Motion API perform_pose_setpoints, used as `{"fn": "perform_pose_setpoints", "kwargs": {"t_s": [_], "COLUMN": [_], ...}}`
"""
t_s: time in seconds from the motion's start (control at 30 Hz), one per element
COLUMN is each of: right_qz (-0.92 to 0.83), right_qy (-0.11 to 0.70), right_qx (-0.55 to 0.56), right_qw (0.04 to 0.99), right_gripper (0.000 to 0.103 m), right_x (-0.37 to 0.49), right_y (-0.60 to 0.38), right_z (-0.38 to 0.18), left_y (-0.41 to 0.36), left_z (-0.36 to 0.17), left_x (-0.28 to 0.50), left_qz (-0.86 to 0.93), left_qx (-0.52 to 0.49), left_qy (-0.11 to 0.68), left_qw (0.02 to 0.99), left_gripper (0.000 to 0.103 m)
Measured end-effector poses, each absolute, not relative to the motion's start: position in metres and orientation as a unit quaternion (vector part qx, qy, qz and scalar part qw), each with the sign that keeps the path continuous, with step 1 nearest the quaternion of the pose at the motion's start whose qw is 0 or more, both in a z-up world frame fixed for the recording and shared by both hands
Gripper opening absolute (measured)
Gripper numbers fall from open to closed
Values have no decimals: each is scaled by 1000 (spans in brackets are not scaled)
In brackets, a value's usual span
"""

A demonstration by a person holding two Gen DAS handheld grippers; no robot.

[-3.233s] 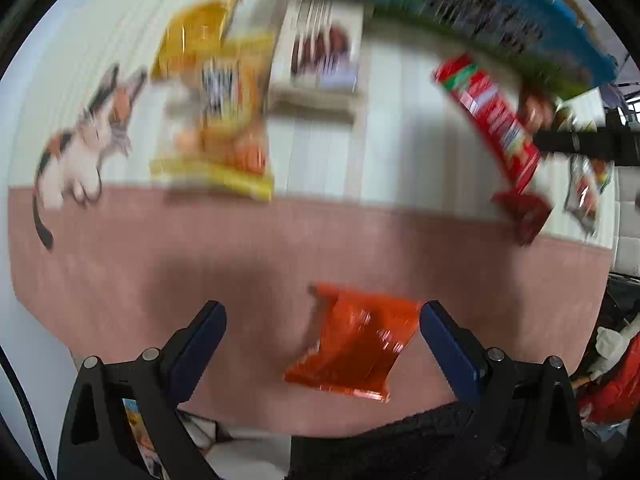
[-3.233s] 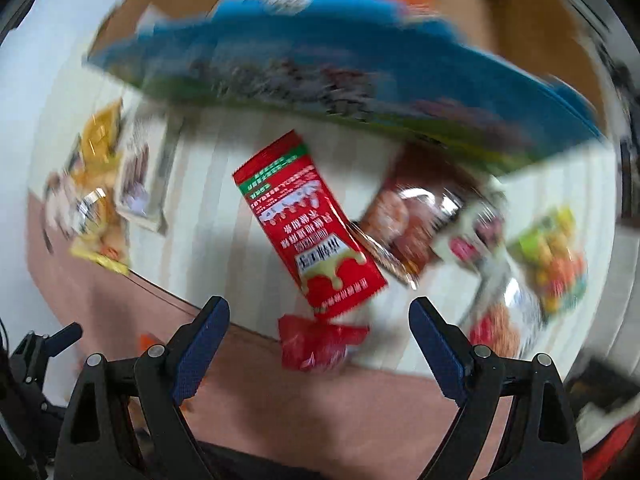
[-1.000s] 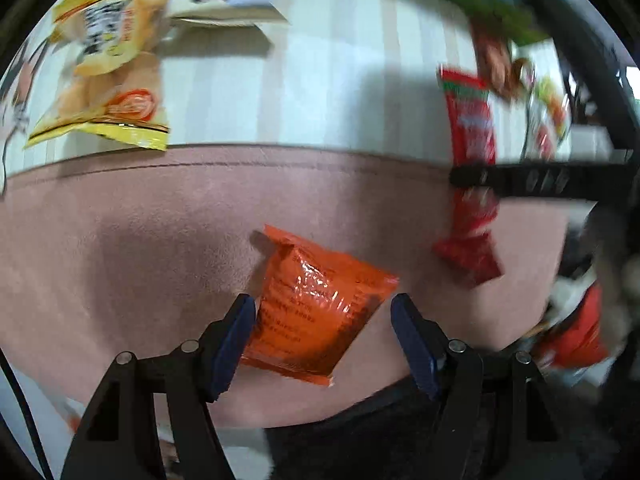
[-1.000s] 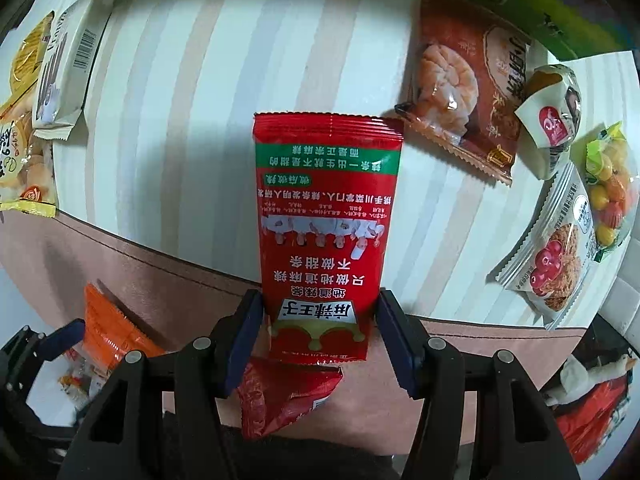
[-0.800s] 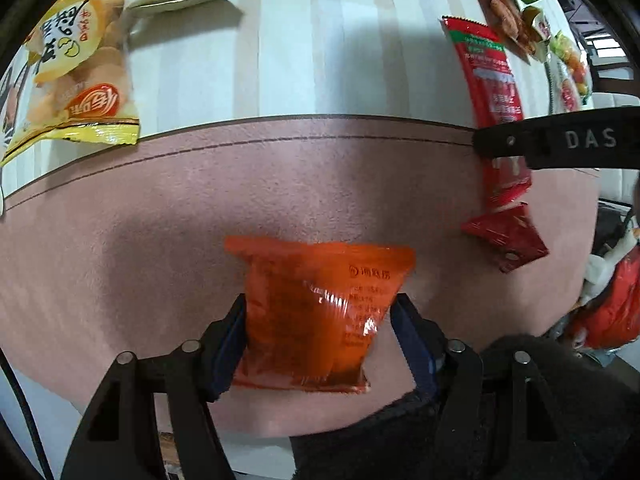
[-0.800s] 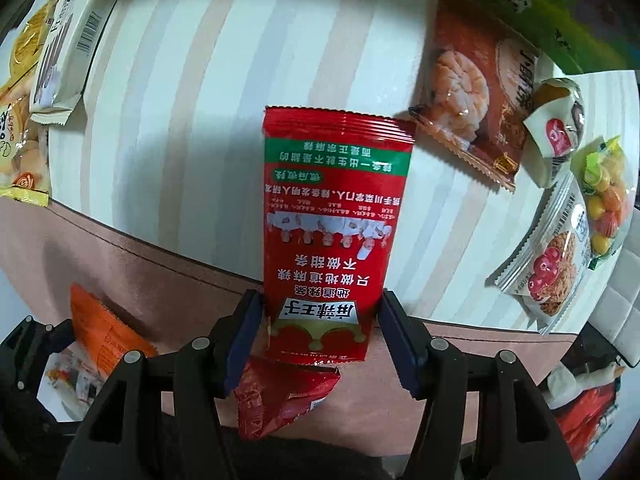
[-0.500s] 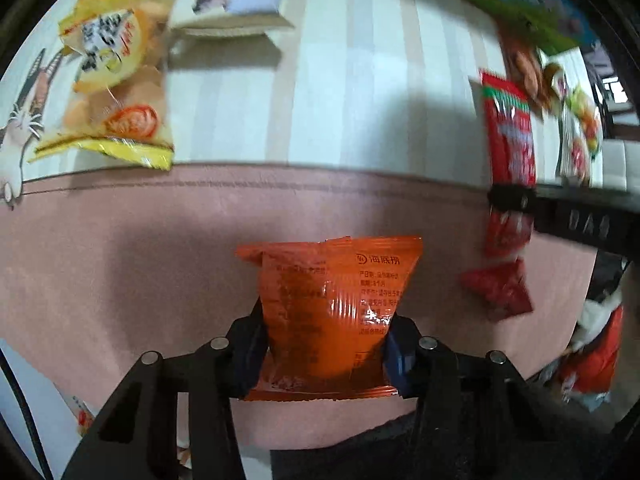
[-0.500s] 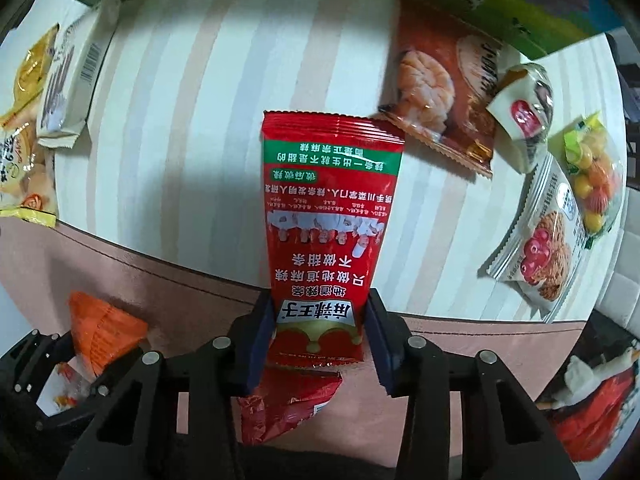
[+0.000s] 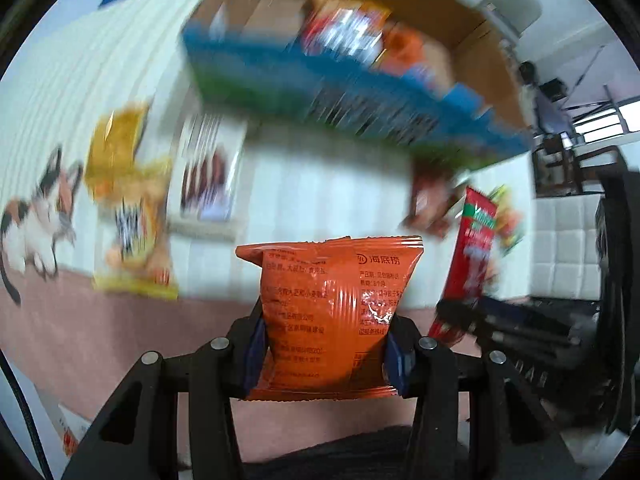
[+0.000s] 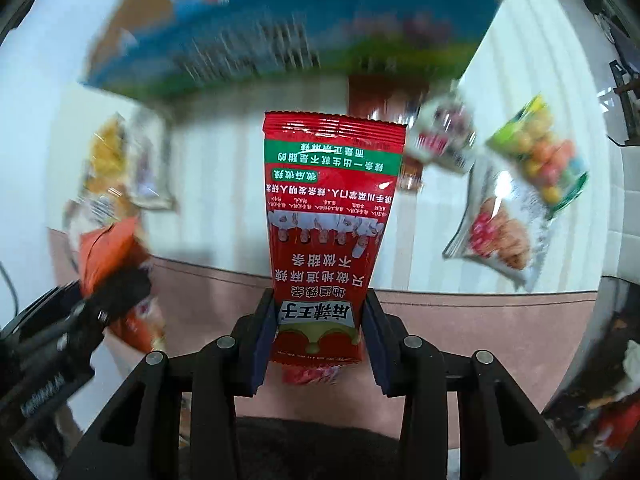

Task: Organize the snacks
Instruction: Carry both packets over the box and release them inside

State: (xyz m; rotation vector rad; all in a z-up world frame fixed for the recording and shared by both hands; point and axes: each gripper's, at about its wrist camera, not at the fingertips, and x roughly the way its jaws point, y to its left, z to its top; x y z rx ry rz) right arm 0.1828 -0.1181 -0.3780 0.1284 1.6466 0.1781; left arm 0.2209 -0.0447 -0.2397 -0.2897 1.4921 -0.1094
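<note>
My left gripper (image 9: 324,356) is shut on an orange snack packet (image 9: 332,304) and holds it upright above the pink mat. My right gripper (image 10: 320,340) is shut on a tall red snack packet (image 10: 330,216), also lifted. The red packet shows at the right of the left wrist view (image 9: 472,248); the orange one shows at the left of the right wrist view (image 10: 112,256). Behind stands an open cardboard box (image 9: 472,52) with a blue-green printed side (image 9: 340,96) and snacks inside.
On the striped white cloth (image 9: 312,196) lie a yellow chip bag (image 9: 128,208), a white wafer pack (image 9: 208,176), a brown pack (image 9: 428,204), a colourful candy bag (image 10: 544,160) and a clear pack (image 10: 500,232). A small red packet (image 10: 308,372) lies under my right gripper.
Both grippers have closed on their packets and lifted them off the mat, tilting up toward the box. The views are blurred with motion.
</note>
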Motion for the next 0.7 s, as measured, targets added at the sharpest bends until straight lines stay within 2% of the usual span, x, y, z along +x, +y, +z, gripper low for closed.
{"fn": "perform_pose_setpoints", "kwargs": {"t_s": [0.17, 0.33, 0.43, 0.7], "right_qz": [91, 84, 67, 20], "right_qy": [686, 654, 644, 665], "right_qx": [97, 112, 106, 51], "right_qw": [716, 743, 754, 745], "right_gripper": [44, 44, 44, 44], "right_x": [213, 264, 304, 407], "right_y": [-123, -129, -132, -135], "right_z": [-291, -255, -250, -290], "left_y": [-42, -52, -48, -31], "left_z": [-186, -162, -164, -207], "left_x": [270, 335, 367, 464], "left_qz": [-73, -73, -65, -33], "left_qx": [-118, -89, -78, -52], "left_qy": [643, 621, 621, 659], "left_qw": [753, 775, 777, 750], "left_gripper": [46, 46, 46, 46]}}
